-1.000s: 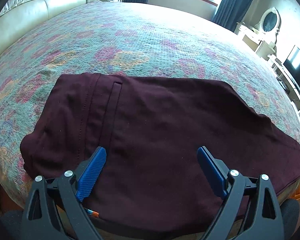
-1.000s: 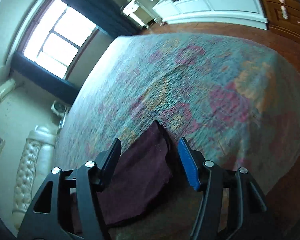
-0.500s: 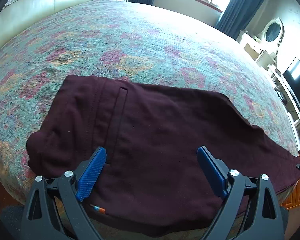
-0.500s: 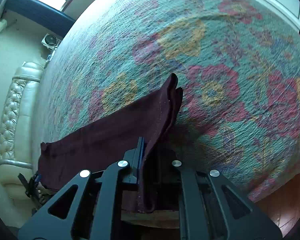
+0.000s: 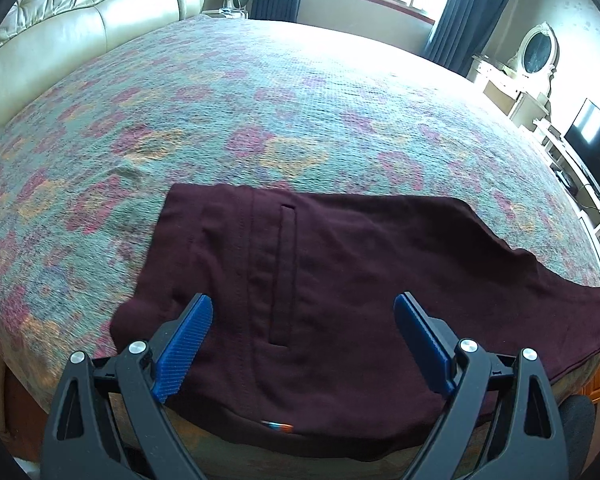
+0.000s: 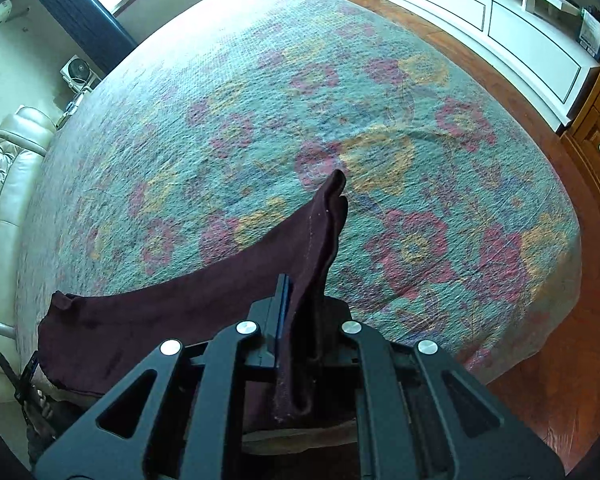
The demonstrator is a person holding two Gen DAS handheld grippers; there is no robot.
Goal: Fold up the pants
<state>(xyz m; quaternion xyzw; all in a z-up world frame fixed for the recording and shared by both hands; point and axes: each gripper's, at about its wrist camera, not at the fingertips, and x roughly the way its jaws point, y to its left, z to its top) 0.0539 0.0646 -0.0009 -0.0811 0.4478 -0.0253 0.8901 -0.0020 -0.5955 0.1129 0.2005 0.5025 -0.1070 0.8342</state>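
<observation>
Dark maroon pants lie flat near the front edge of the bed, waist end to the left, a welt pocket facing up, legs running off to the right. My left gripper is open and hovers above the waist part, touching nothing. In the right wrist view my right gripper is shut on the leg end of the pants. It holds that cloth lifted off the bed, the hem standing up past the blue pads. The rest of the pants trails left.
The bed has a floral quilted cover. A cream tufted headboard is at the left. A white cabinet and a wooden dresser stand past the bed's right side, across a wooden floor. A dressing table stands far right.
My right gripper closed on the leg end of the pants and lifted it. My left gripper stayed open and drew back and to the left, so the waist sits more central.
</observation>
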